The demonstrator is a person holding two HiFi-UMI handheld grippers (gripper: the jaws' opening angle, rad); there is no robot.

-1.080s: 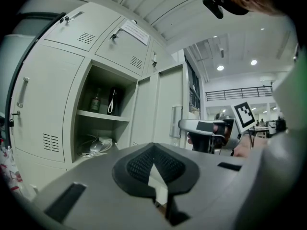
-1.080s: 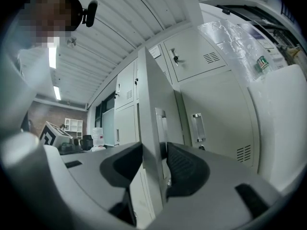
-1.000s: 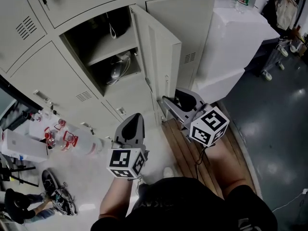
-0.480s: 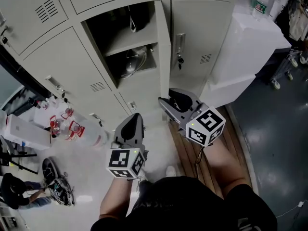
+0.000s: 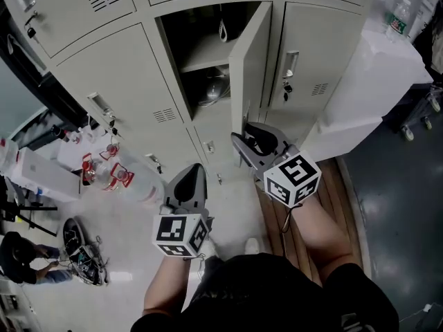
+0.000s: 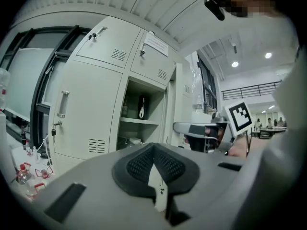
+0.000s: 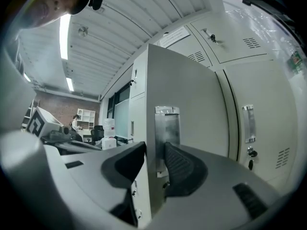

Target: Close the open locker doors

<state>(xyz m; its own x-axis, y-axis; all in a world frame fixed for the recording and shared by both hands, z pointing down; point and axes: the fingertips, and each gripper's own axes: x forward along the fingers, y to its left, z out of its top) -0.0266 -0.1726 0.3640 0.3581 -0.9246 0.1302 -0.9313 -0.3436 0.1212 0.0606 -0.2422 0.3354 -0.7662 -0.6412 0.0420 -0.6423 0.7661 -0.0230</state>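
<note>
The bank of grey lockers has one open compartment (image 5: pixel 201 54) with a shelf and dark items inside. Its door (image 5: pixel 250 61) stands out toward me, hinged on the right. My right gripper (image 5: pixel 246 135) is at the door's lower free edge. In the right gripper view the door edge (image 7: pixel 192 104) and its metal latch plate (image 7: pixel 167 123) lie between the jaws of the right gripper (image 7: pixel 154 162), which are closing with a little slack. My left gripper (image 5: pixel 188 178) hangs shut and empty below the lockers. In the left gripper view the left gripper (image 6: pixel 154 164) points at the open locker (image 6: pixel 141 119).
Plastic bottles (image 5: pixel 111 175) and a white box (image 5: pixel 34 175) lie on the floor at left, near a person (image 5: pixel 21 258). A white covered block (image 5: pixel 374 81) with a bottle (image 5: pixel 396 23) on top stands right of the lockers. Wooden slats (image 5: pixel 339 185) lie under my right arm.
The right gripper has moved onto the door's free edge and its jaws have narrowed round it. The view has swung left across the lockers. The left gripper has kept its place.
</note>
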